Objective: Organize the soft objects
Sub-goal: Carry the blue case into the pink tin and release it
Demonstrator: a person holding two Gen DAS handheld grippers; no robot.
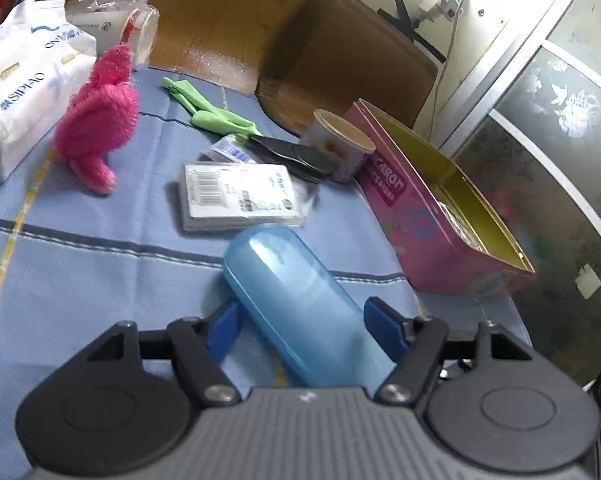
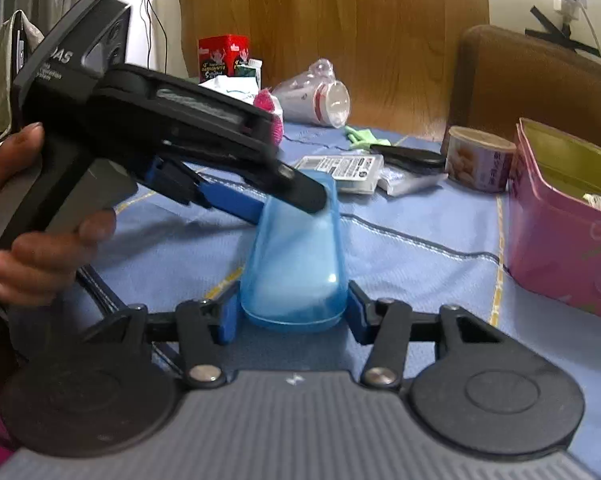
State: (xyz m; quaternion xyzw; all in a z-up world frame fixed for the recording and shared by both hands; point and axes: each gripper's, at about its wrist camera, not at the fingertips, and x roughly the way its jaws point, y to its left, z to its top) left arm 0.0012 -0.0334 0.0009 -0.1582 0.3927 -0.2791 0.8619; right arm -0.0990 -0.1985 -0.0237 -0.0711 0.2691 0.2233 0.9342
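On the blue cloth that covers the surface, a translucent blue case lies between both pairs of tongs. The right tongs sit with a blue pad on either side of its near end, close against it or touching; I cannot tell whether they are truly clamped. The left tongs straddle the same case farther along, and in the left wrist view their pads stand a little off its sides, so they look wide, not gripping. The right wrist view shows the left tool, held in a hand, angled down over the case.

As for progress, the sorting seems barely begun. The pink plush toy stands well apart on the cloth, beside a white tissue pack. The green cloth strip lies loose near a black tool, a small tin, a barcoded packet and a tipped plastic cup. The pink box stands open at the right edge; something pale lies in its bottom, too unclear to name. No soft thing is visibly in the box. By my reckoning the plush and the green strip remain to be gathered, and the blue case is only being dealt with first.
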